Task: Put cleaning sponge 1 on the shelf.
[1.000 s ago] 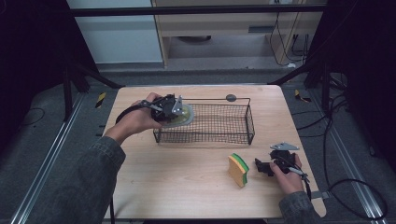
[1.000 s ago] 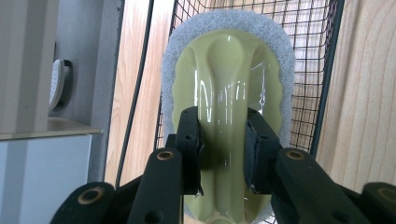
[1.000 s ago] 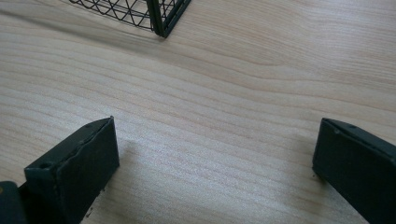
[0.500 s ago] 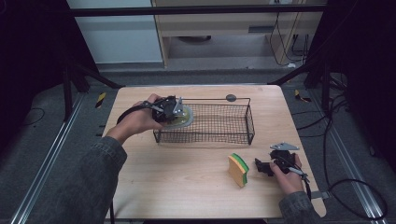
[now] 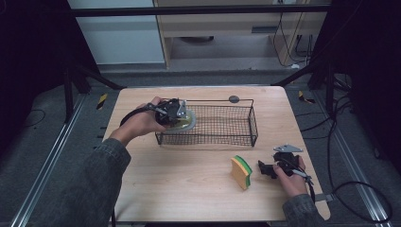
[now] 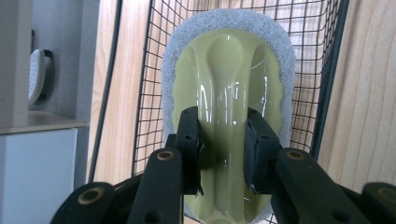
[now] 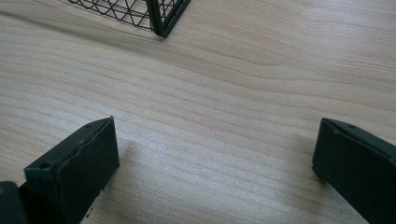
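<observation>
— What is seen from the high view?
— A pale green plastic scrubber with a white pad (image 5: 185, 121) is held by the left gripper (image 5: 178, 115) at the left end of the black wire basket (image 5: 236, 127). A yellow and green sponge (image 5: 241, 171) stands on the wooden table (image 5: 179, 184), just left of the right gripper (image 5: 263, 169).

— And the left gripper view?
— The scrubber's (image 6: 229, 116) handle is squeezed between both jaws. Its long side points straight ahead, into the basket (image 6: 322, 88).

— The right gripper view?
— The jaws are spread wide over bare table (image 7: 224, 107); nothing is held. The sponge is likely nearer this hand.
</observation>
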{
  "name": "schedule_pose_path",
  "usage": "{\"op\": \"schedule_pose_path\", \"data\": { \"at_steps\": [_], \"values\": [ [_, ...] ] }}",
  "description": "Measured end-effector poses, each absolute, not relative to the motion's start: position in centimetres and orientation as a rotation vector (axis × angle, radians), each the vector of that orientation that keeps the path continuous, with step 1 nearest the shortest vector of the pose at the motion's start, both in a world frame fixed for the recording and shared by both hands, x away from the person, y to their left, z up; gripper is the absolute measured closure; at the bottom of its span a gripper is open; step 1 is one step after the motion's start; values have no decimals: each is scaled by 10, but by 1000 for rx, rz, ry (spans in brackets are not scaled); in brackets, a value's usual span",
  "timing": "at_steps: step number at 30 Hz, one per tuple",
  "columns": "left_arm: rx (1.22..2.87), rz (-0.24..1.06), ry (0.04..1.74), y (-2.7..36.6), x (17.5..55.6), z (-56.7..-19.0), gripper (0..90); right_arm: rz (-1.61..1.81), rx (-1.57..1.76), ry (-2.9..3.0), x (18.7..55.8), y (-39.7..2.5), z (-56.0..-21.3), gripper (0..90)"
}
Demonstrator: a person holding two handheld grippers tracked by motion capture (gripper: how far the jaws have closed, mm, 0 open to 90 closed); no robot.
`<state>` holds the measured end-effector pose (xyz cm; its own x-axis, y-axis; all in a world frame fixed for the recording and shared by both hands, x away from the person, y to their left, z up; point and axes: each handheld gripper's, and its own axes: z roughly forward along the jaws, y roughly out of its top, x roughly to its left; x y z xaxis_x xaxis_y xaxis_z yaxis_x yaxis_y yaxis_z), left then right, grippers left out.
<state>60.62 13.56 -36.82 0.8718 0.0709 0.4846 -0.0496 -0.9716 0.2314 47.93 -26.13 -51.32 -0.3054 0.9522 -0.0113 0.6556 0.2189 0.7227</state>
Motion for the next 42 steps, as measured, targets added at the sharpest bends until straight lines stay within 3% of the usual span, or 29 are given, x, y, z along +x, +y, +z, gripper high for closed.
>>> {"op": "schedule_pose_path", "data": {
  "at_steps": [42],
  "values": [
    [2887, 592, 74, 139, 621, -402, 708, 861, 1484, 2038, 479, -261, -513, 7]
  ]
}}
